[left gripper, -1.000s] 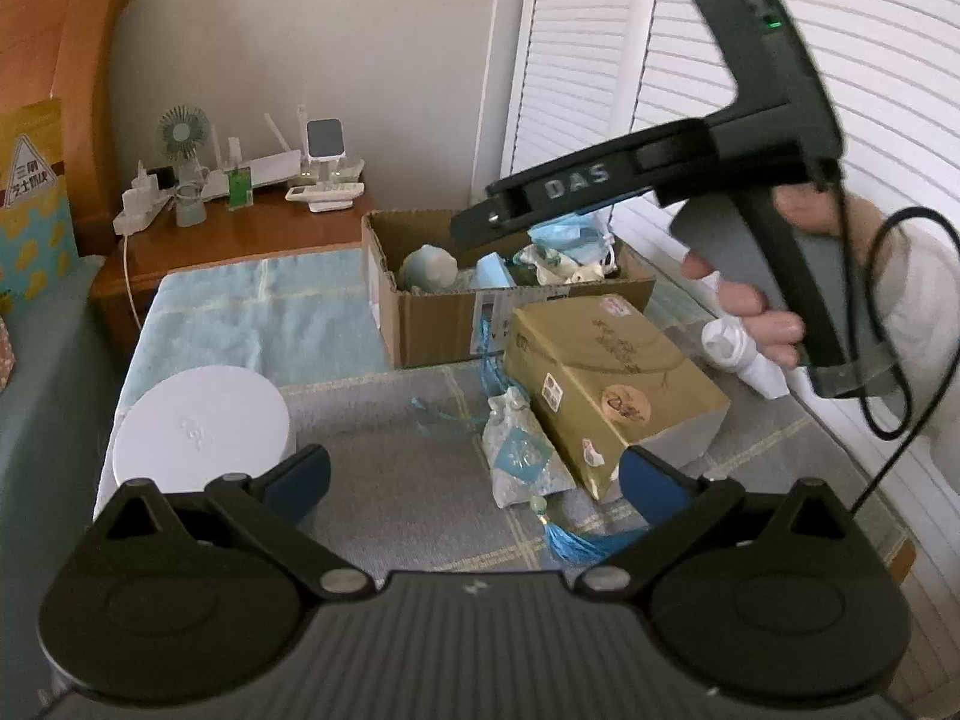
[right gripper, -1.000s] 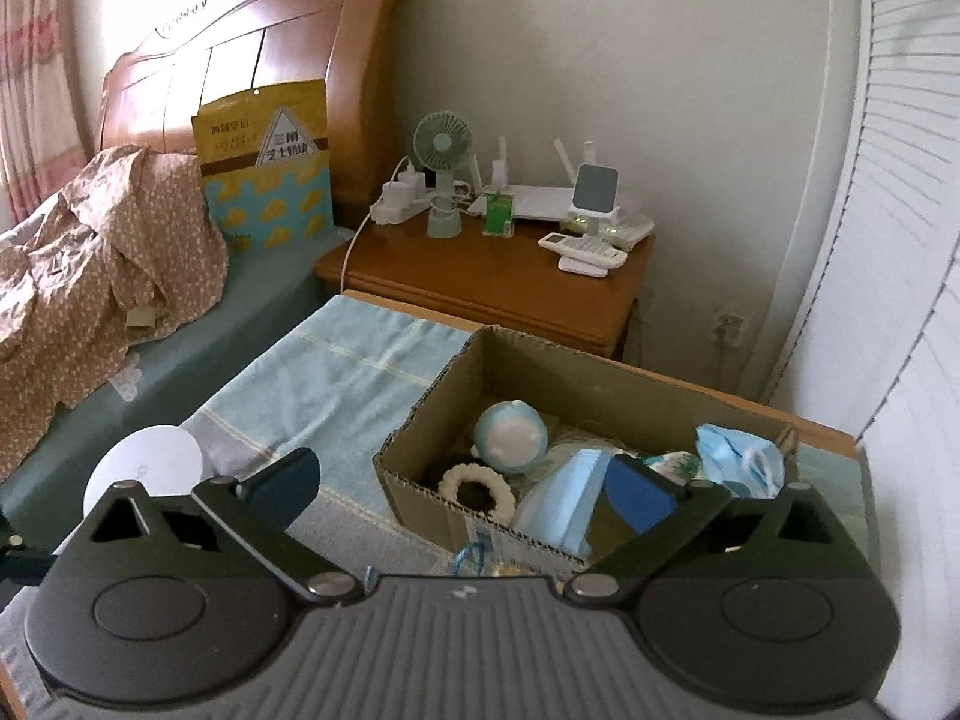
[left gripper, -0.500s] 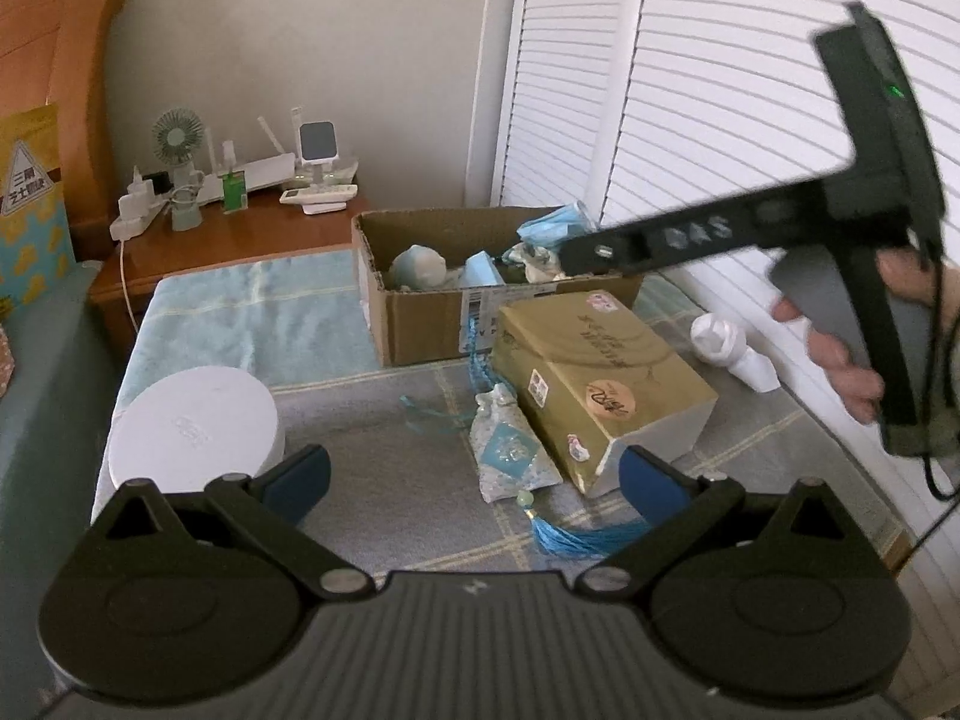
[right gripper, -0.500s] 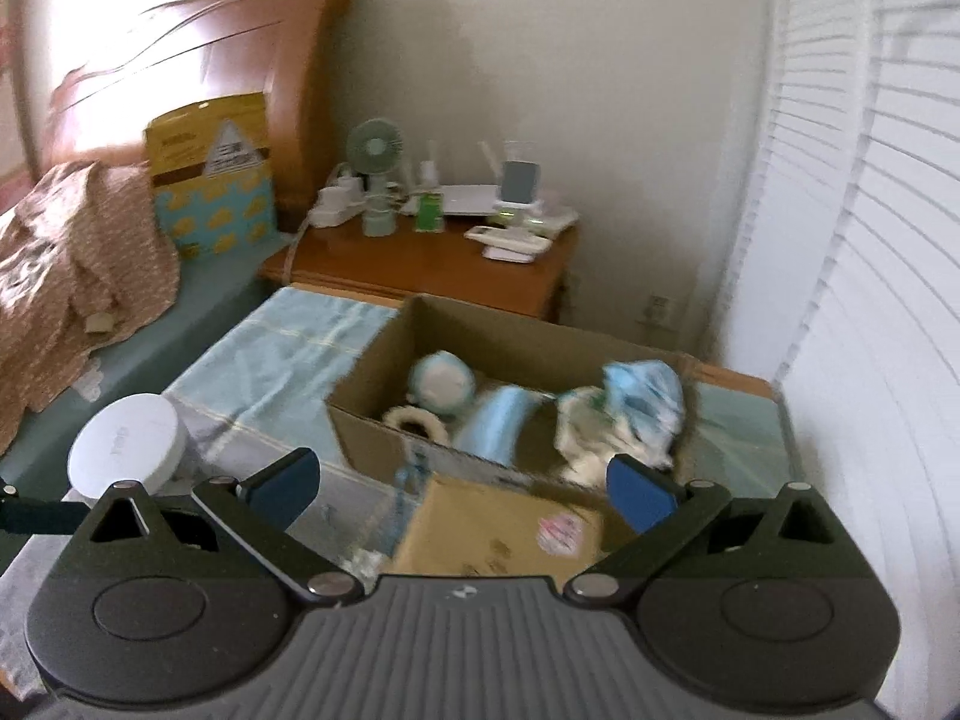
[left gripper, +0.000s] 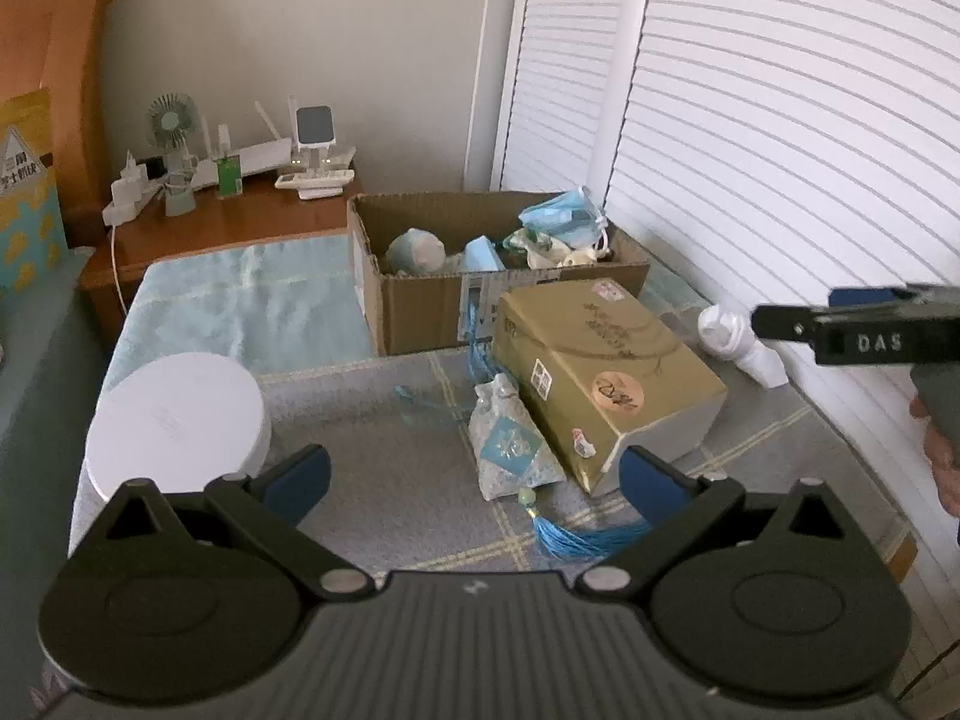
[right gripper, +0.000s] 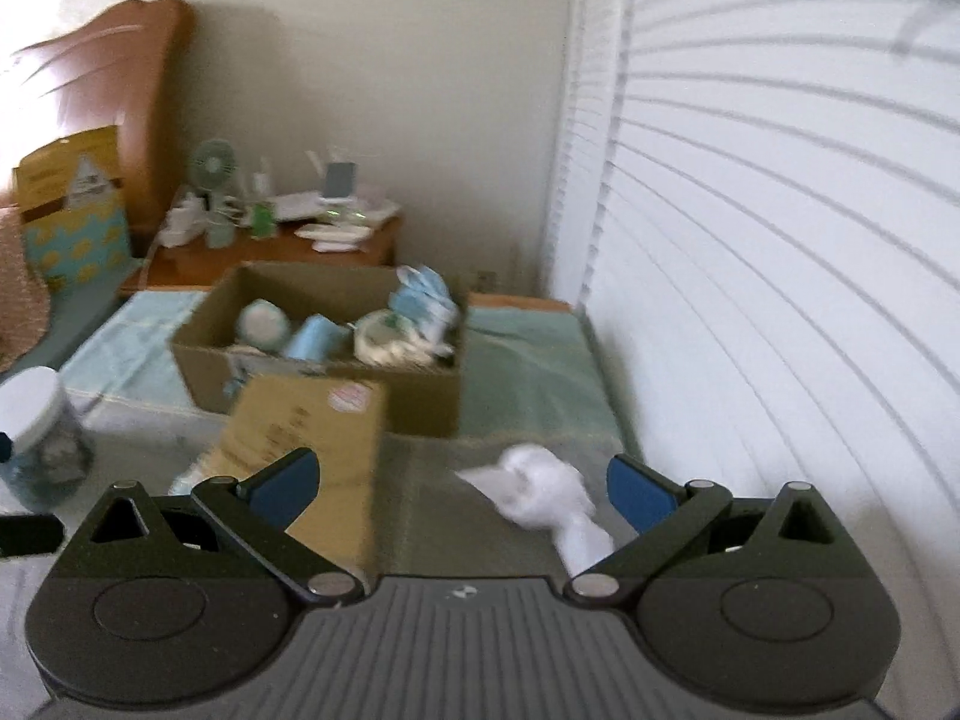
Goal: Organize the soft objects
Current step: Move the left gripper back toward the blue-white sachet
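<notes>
The right gripper [right gripper: 462,483] points at a white soft toy [right gripper: 540,495] lying on the gray blanket [left gripper: 384,456], near its right edge by the white shutters [left gripper: 780,150]. The step in hand looks like picking this toy up and putting it in the cardboard box [left gripper: 498,300] at the back of the blanket. To do it well, the gripper should go down until the toy sits between its two fingers, then squeeze softly on the fat middle, not the thin end. The toy is squishy, so a light grip may slip.

The right gripper's fingers are spread wide with nothing in them. It leans forward and down, close to the toy. The picture is blurry.

The left gripper [left gripper: 474,477] hangs over the front of the blanket, fingers spread wide too, holding nothing. A little blue pouch [left gripper: 510,447] with a tassel lies just past it, beside a gold box [left gripper: 606,372].
</notes>
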`<state>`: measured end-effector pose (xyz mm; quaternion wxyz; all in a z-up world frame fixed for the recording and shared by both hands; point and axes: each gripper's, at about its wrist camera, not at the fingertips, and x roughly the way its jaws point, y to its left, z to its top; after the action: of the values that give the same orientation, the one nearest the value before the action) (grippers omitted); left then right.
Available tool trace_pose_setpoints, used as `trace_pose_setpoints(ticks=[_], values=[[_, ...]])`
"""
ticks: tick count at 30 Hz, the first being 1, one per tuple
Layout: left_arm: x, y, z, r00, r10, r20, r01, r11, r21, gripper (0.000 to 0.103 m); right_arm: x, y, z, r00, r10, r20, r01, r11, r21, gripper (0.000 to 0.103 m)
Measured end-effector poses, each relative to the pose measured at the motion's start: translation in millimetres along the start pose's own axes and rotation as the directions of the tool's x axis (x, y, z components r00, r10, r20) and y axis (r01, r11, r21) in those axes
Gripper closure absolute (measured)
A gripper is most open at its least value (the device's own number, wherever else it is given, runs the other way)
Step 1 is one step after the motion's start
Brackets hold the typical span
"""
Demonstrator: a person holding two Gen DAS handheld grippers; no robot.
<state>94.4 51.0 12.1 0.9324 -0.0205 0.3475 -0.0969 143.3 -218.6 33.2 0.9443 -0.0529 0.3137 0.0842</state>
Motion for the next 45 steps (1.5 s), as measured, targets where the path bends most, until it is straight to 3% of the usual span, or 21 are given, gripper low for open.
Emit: trace_pose_setpoints(ticks=[8, 18, 23, 27, 36, 45], values=[[12.1, -3.3, 0.4, 1.000, 0.001, -0.028, -0.001, 1.000, 0.012, 0.001, 24.9, -18.1, -18.6, 0.998, -0.029, -0.062, 0.033, 0.998, 0.062, 0.001], [39.6, -12.6, 0.3, 0.998, 0.011, -0.060, -0.007, 0.998, 0.064, 0.006, 47.6, -24.0, -28.7, 0.994, -0.046, -0.098, 0.051, 0.998, 0.046, 0.002], [55.2, -12.0, -0.1, 0.996, 0.013, -0.088, -0.007, 0.998, 0.070, 0.020, 52.9, -24.0, -32.0, 0.993, -0.053, -0.103, 0.057, 0.998, 0.032, 0.002], [66.8, -7.9, 0.6, 0.994, 0.004, -0.105, 0.002, 0.999, 0.052, 0.040, 56.1, -26.1, -34.9, 0.992, -0.060, -0.108, 0.063, 0.998, 0.025, 0.002], [85.2, -0.1, 8.6, 0.995, -0.048, -0.089, 0.047, 0.999, -0.008, 0.040, 59.9, -30.6, -36.3, 0.992, -0.062, -0.114, 0.067, 0.997, 0.034, 0.002], [87.5, 10.1, 4.8, 0.993, 0.029, -0.119, -0.030, 0.999, -0.011, 0.041, 61.2, -28.9, -36.2, 0.991, -0.059, -0.117, 0.062, 0.998, 0.025, 0.002]])
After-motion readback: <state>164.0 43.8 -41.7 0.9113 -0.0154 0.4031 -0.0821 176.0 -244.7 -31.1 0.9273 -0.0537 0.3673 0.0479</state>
